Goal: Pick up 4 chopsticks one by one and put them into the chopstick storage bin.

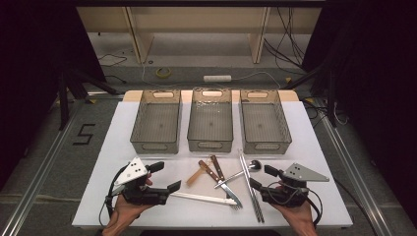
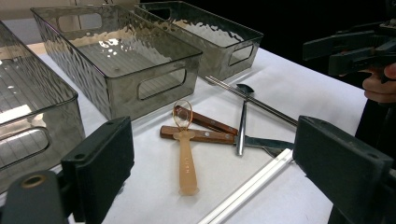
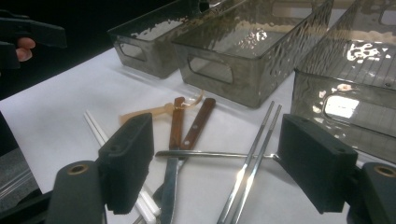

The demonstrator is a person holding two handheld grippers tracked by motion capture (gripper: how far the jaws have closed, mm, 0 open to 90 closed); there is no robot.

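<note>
Cutlery lies in a loose pile on the white table (image 1: 123, 147): an amber plastic spoon (image 1: 196, 175), two wooden-handled knives (image 1: 211, 169), a metal spoon (image 1: 242, 172), metal chopsticks (image 1: 251, 189) and white chopsticks (image 1: 201, 198). My left gripper (image 1: 165, 176) stands open at the left of the pile, its jaws wide with nothing between them. At the pile's right, my right gripper (image 1: 262, 177) is open too and holds nothing. The left gripper view looks over the amber spoon (image 2: 186, 158) and knives (image 2: 201, 134). Metal chopsticks (image 3: 252, 158) lie ahead of the right gripper (image 3: 219, 163).
Three clear grey bins stand side by side behind the cutlery: left (image 1: 154, 146), middle (image 1: 210, 145), right (image 1: 265, 146). All look empty. Bare tabletop lies at the far left and far right. Dark floor with cables surrounds the table.
</note>
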